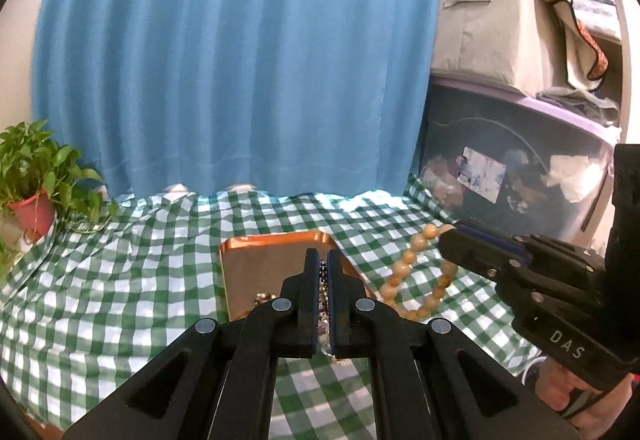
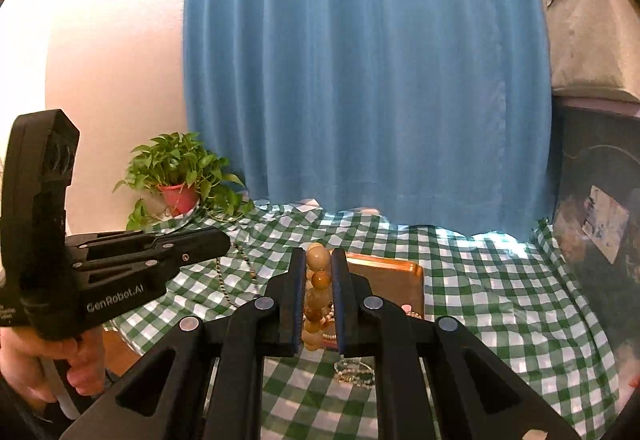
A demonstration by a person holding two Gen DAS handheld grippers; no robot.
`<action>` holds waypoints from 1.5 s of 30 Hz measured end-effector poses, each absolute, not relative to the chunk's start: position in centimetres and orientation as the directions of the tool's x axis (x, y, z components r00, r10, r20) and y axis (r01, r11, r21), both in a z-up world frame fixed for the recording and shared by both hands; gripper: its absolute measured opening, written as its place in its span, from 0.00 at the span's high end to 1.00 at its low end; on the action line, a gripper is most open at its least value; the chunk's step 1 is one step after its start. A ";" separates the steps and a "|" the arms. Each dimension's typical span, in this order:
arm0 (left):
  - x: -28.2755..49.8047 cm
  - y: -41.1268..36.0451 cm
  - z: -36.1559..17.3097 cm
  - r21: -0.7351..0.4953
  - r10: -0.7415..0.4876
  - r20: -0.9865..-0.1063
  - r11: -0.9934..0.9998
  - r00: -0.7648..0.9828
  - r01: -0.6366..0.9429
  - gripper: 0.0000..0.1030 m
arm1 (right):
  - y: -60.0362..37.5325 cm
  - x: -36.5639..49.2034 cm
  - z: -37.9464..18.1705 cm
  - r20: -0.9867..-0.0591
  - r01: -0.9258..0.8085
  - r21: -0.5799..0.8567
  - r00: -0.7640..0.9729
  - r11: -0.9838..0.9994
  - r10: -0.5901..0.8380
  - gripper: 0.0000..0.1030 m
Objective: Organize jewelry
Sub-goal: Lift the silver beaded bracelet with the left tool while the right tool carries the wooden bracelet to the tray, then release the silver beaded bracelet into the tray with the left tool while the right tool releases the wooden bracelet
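Note:
My left gripper (image 1: 323, 260) is shut on a thin dark beaded chain (image 1: 322, 280) and holds it over the copper tray (image 1: 264, 260); the chain hangs from it in the right wrist view (image 2: 224, 280). My right gripper (image 2: 319, 260) is shut on a tan bead bracelet (image 2: 318, 280), which hangs as a loop above the cloth right of the tray (image 1: 416, 280). The right gripper (image 1: 452, 236) is at the right in the left wrist view. The tray also shows in the right wrist view (image 2: 392, 276), with small jewelry pieces near its front edge.
A green checked cloth (image 1: 120, 280) covers the table. A potted plant (image 1: 32, 183) stands at the back left. A blue curtain (image 1: 240, 59) hangs behind. Storage boxes (image 1: 512, 159) are stacked at the right. A small beaded piece (image 2: 354, 372) lies on the cloth.

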State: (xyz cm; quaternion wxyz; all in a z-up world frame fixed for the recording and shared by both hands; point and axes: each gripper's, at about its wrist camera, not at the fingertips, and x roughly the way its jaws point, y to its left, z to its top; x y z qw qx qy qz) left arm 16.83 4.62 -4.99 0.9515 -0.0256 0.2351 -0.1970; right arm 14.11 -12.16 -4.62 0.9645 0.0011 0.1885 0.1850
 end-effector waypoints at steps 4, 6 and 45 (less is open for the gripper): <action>19.8 4.0 -6.5 -0.151 -0.390 -0.456 0.920 0.800 0.362 0.97 | -12.2 16.9 -5.9 -0.377 -0.359 0.092 0.851 0.929 0.367 0.90; 21.3 3.8 -7.2 -0.156 -0.390 -0.463 0.920 0.796 0.359 0.97 | -12.1 18.5 -6.6 -0.387 -0.359 0.106 0.844 0.927 0.371 0.90; 42.9 5.8 -27.5 -0.164 -0.198 -0.765 0.980 0.613 0.112 0.97 | -13.9 42.1 -25.5 -0.704 -0.172 0.217 0.655 0.961 0.276 0.90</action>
